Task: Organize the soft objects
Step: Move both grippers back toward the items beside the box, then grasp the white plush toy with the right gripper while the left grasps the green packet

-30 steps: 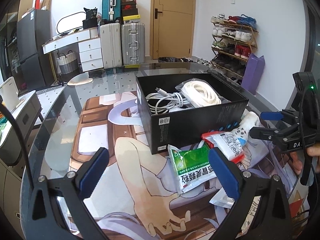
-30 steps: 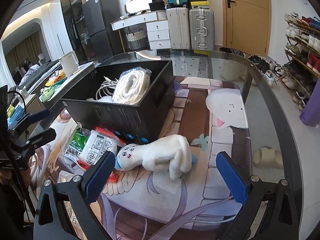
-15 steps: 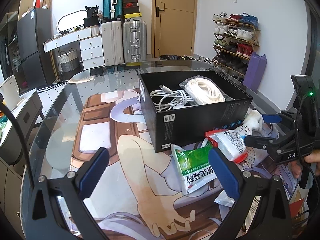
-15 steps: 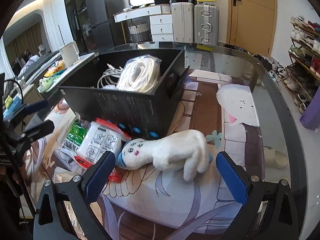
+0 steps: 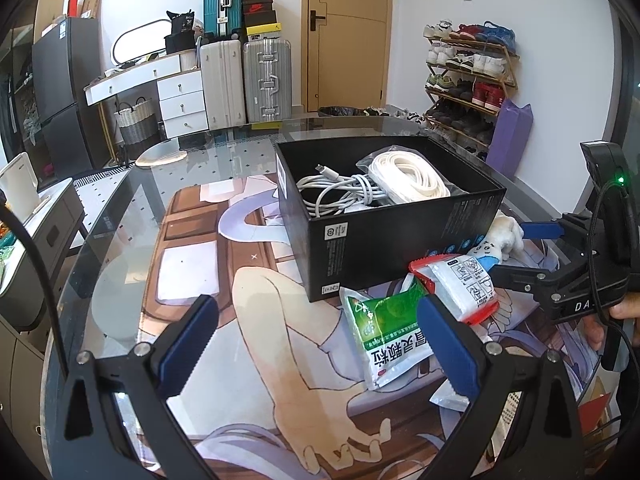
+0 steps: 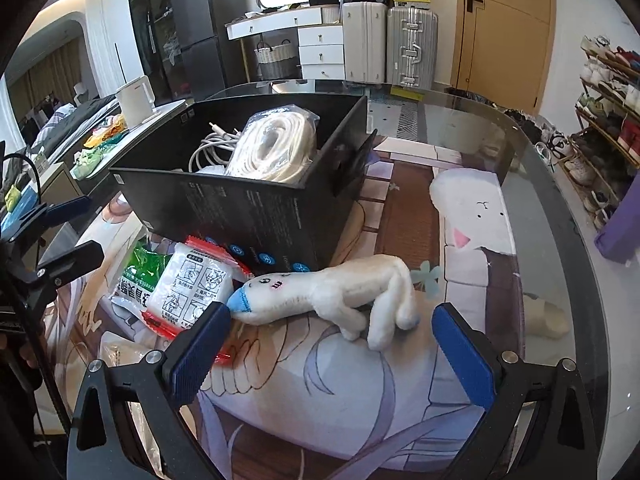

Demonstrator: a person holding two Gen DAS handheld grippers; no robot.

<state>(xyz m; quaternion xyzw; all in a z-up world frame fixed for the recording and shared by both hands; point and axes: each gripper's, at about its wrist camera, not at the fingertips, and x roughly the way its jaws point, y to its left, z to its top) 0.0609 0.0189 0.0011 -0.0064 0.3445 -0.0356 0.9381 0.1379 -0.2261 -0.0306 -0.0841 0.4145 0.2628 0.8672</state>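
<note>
Right gripper (image 6: pixel 330 344) was wide open around the plush toy (image 6: pixel 332 292) lying against the black box (image 6: pixel 256 216), so I'd probably have pinched its body mid-length; left gripper (image 5: pixel 316 344) hung open, empty.

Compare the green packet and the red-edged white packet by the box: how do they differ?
The green packet lies lower, on the mat; the red-edged white packet rests partly on top of it. The green one carries large printed characters, the white one small instruction drawings. Both are soft sealed pouches outside the black box.
</note>
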